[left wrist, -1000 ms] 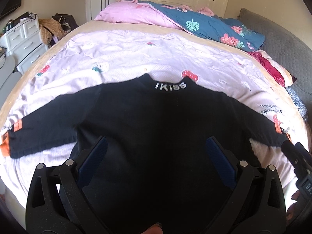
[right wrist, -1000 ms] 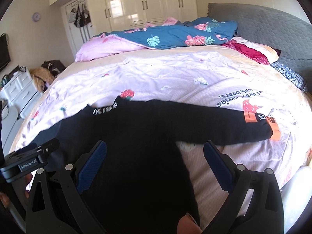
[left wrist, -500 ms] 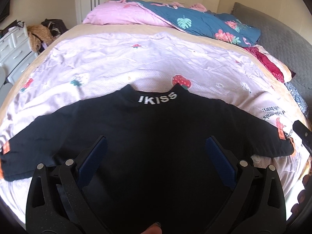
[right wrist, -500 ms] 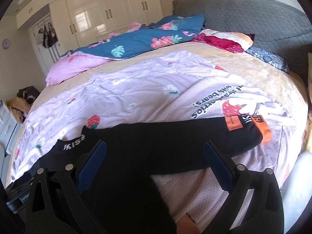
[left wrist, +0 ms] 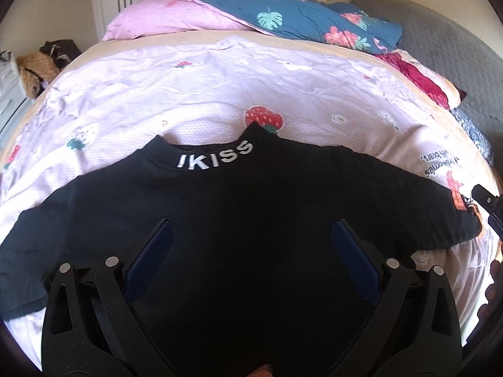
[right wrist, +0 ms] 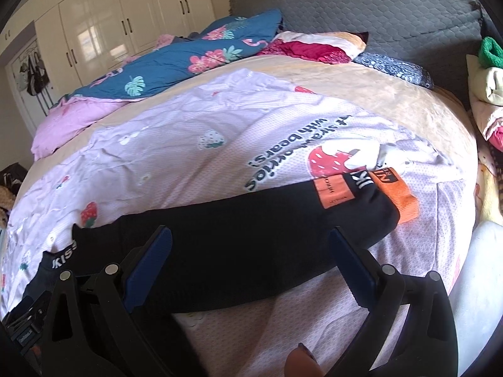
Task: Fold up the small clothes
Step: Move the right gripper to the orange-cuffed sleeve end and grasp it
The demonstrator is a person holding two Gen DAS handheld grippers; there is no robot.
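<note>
A small black long-sleeved top (left wrist: 239, 213) lies flat on the bed, its collar lettered "IKISS" (left wrist: 217, 158) pointing away from me. My left gripper (left wrist: 251, 238) hovers open over the middle of its body, holding nothing. The right sleeve (right wrist: 251, 226) stretches out to the right and ends in an orange cuff (right wrist: 399, 194) with an orange patch. Over that sleeve my right gripper (right wrist: 250, 245) stands open, with only cloth below its blue pads (right wrist: 147, 260). The far end of the left sleeve runs out of the left wrist view.
A pale pink strawberry-print sheet (left wrist: 195, 94) covers the bed. A blue floral duvet (left wrist: 301, 22) and pink pillow (left wrist: 169, 22) lie at the far side, with a grey headboard (right wrist: 361, 9) on the right. Folded clothes (right wrist: 487, 94) are stacked at the right edge.
Both cameras have swung to the right. The right gripper moved from the top's body out over the right sleeve. The left gripper stayed over the body, a little closer to the collar.
</note>
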